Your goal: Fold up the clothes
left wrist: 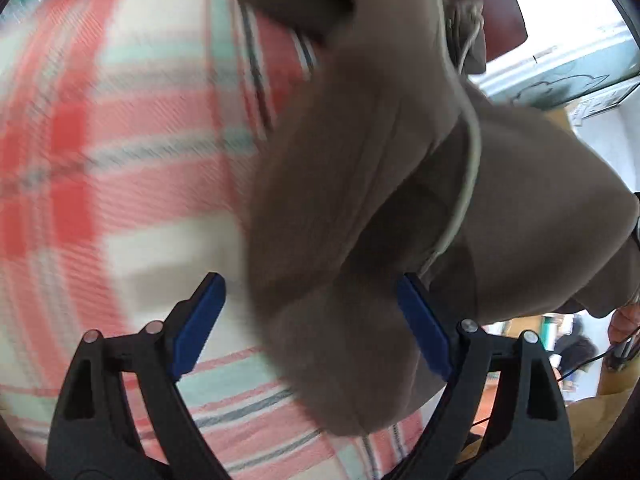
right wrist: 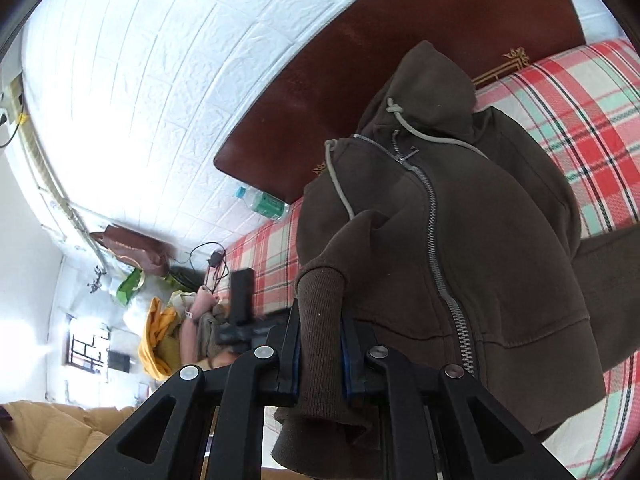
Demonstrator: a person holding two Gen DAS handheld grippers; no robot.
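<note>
brown zip hoodie [right wrist: 460, 216], held over plaid bed sheet [right wrist: 580, 92]
right gripper [right wrist: 320, 344] was clenched on the ribbed cuff [right wrist: 320, 300]; left gripper [left wrist: 308, 320] stood released, fingers spread, blurred hoodie fabric hanging between them.

Hoodie [right wrist: 460, 240] lay on the bedsheet [right wrist: 580, 120], hood toward the headboard [right wrist: 400, 60], its cuff [right wrist: 320, 320] between the right gripper's [right wrist: 320, 344] fingers. Bottle [right wrist: 264, 204] lay at the headboard's foot, left of the hoodie. Left gripper [left wrist: 310, 324] straddled a fold of hoodie above the sheet.
</note>
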